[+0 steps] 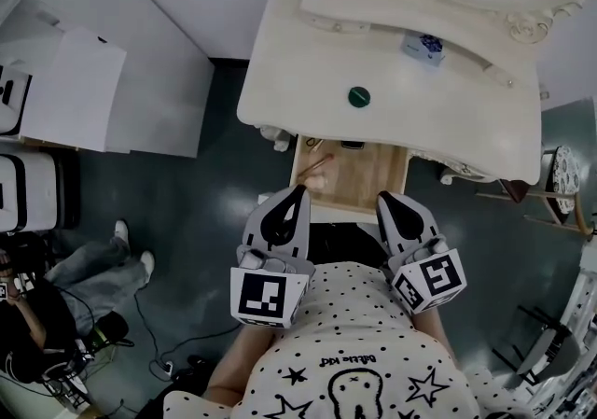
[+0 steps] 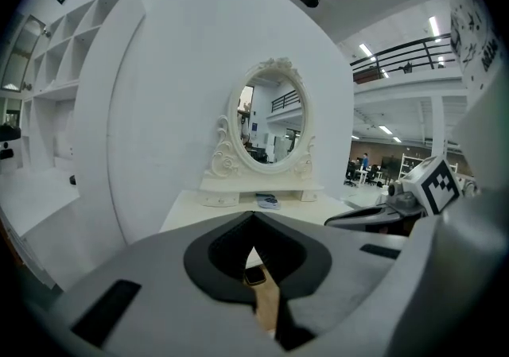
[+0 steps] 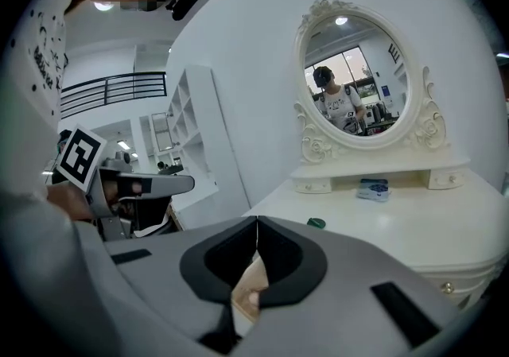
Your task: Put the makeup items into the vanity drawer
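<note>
Hovering side by side over the open vanity drawer (image 1: 364,179), the left claw (image 1: 298,189) and right claw (image 1: 383,197) are both clenched on nothing, tips pressed together. A green round item (image 1: 359,96) sits on the white worktop (image 1: 448,118) behind the drawer — a blue-printed packet (image 1: 423,46) lies farther back — and a pinkish stick (image 1: 320,164) lies inside the drawer.

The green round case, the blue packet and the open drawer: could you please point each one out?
green round case (image 1: 359,96), head view, centre of its lid.
blue packet (image 1: 423,47), head view, middle of its top face.
open drawer (image 1: 373,179), head view, bare wooden floor.
</note>
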Demonstrator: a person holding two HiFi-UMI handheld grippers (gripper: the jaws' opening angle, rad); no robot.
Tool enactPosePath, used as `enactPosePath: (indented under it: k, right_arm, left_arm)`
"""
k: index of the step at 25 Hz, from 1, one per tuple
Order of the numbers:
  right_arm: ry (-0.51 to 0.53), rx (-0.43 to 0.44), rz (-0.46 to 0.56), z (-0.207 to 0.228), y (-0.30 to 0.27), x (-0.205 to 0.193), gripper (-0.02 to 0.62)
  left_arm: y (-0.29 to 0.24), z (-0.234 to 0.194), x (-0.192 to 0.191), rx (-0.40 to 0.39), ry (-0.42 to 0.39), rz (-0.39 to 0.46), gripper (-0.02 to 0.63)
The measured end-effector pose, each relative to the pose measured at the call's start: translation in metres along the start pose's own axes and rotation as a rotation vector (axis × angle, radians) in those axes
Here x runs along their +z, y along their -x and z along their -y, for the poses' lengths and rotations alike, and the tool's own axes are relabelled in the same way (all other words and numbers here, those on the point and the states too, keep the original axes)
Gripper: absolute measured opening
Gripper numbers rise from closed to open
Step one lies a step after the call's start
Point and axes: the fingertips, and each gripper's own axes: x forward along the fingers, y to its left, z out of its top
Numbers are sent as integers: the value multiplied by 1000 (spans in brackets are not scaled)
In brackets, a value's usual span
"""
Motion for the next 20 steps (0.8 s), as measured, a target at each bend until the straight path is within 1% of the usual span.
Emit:
enactPosePath:
  k: [5, 7, 10, 11, 13, 16, 20]
  right_arm:
    - [6, -29, -13, 7, -5, 1, 9]
    - [28, -41, -17, 13, -11, 3, 9]
    - [83, -67, -23, 29, -26, 8, 20]
    - [105, -74, -28, 36, -33, 10, 43]
    - [156, -80, -44, 51, -50, 14, 64]
    - [233, -74, -76, 72, -80, 21, 72]
    - [294, -65, -137, 99, -126, 21, 74]
  left_arm:
    - [-7, -3, 3, -20, 1, 2, -5]
    - [-7, -5, 2, -22, 3, 3, -5]
    - [-6, -9, 2, -16, 7, 4, -5]
    - [-5, -11, 1, -12, 8, 4, -5]
    - [-4, -15, 2, 0, 13, 6, -5]
    - [0, -22, 3, 29, 19, 14, -5]
    - [5, -32, 1, 63, 35, 3, -5]
